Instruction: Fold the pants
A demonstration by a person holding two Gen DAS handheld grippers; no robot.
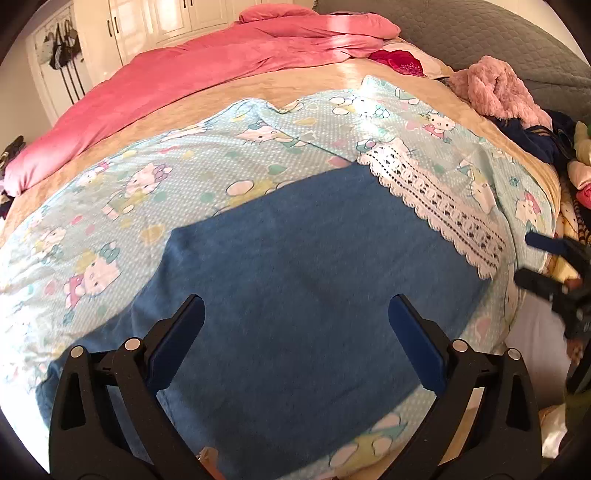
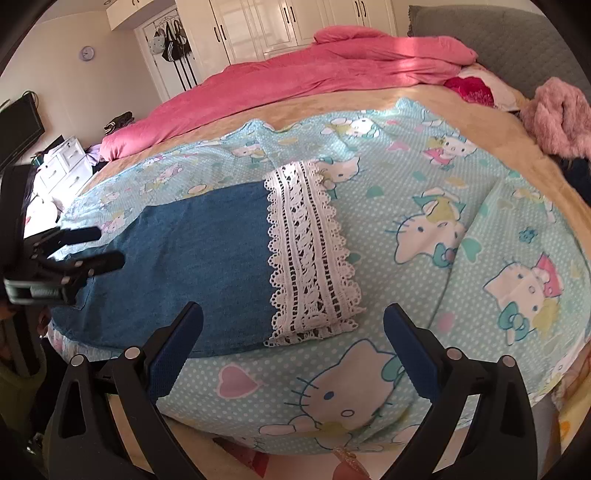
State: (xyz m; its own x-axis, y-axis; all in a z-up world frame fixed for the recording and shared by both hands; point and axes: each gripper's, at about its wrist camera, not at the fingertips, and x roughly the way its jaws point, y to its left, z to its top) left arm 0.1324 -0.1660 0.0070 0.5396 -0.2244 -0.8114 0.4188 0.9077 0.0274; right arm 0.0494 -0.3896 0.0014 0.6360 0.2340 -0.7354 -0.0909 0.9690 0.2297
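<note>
Both fisheye cameras look forward and down from close above the near edge of the bed toward the white wardrobes (image 2: 280,22), the left one over the folded blue denim pants with white lace hem (image 1: 295,266), the right one beside the hem, sharing pants and cartoon-cat sheet (image 2: 461,229).

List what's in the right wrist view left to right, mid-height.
left gripper → blue denim pants → white lace hem → Hello Kitty sheet
</note>
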